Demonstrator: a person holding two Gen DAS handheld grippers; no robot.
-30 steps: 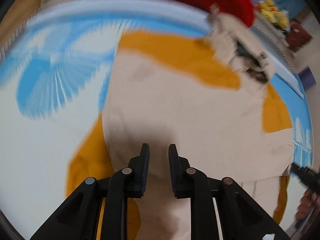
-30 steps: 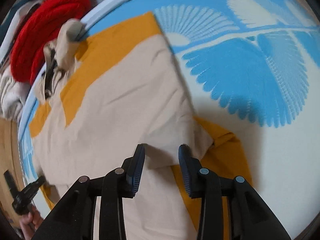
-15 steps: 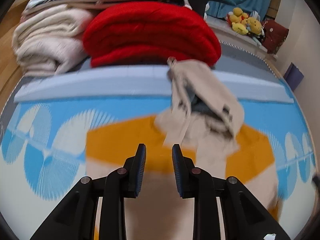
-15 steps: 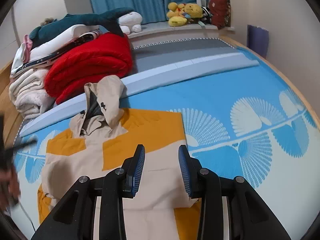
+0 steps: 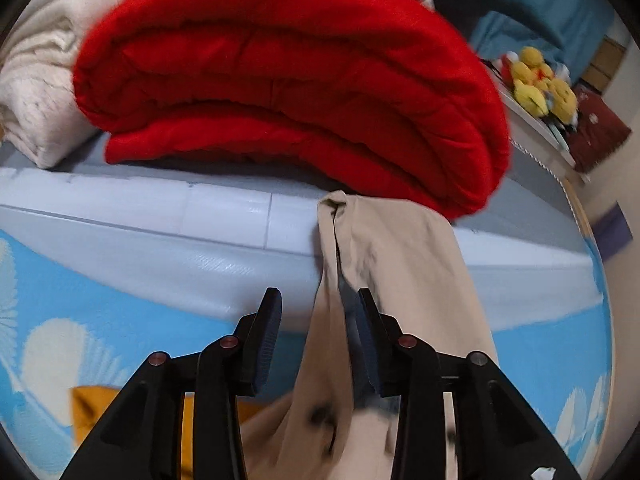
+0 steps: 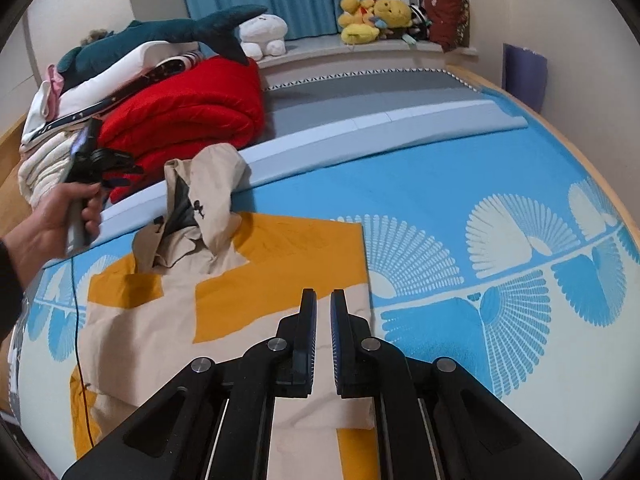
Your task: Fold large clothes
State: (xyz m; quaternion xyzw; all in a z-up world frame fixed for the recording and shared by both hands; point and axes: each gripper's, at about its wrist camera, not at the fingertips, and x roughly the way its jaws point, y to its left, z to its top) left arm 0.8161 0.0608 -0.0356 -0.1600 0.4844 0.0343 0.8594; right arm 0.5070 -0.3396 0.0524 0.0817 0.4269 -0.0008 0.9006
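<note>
A beige and orange hooded jacket [image 6: 224, 304] lies partly folded on the blue patterned mat [image 6: 460, 200]. Its beige hood [image 6: 212, 188] leans up against the pale grey mat edge [image 6: 360, 136]. In the left wrist view my left gripper [image 5: 316, 312] is open, with the hood [image 5: 392, 264] standing between and beyond its fingers, close to the right finger [image 5: 370, 344]. In the right wrist view the left gripper [image 6: 100, 160] is held in a hand beside the hood. My right gripper [image 6: 323, 312] hovers above the jacket's right edge, jaws nearly closed and holding nothing.
A folded red quilt [image 5: 288, 80] sits right behind the hood, with a cream blanket [image 5: 36, 92] at its left. It also shows in the right wrist view [image 6: 188, 104], under a shark plush [image 6: 168, 36]. Yellow plush toys [image 6: 372, 16] line the far sill.
Both grippers lifted off the folded jacket. The left one moved forward to the hood and opened wider. The right one rose, pulled back and narrowed its jaws.
</note>
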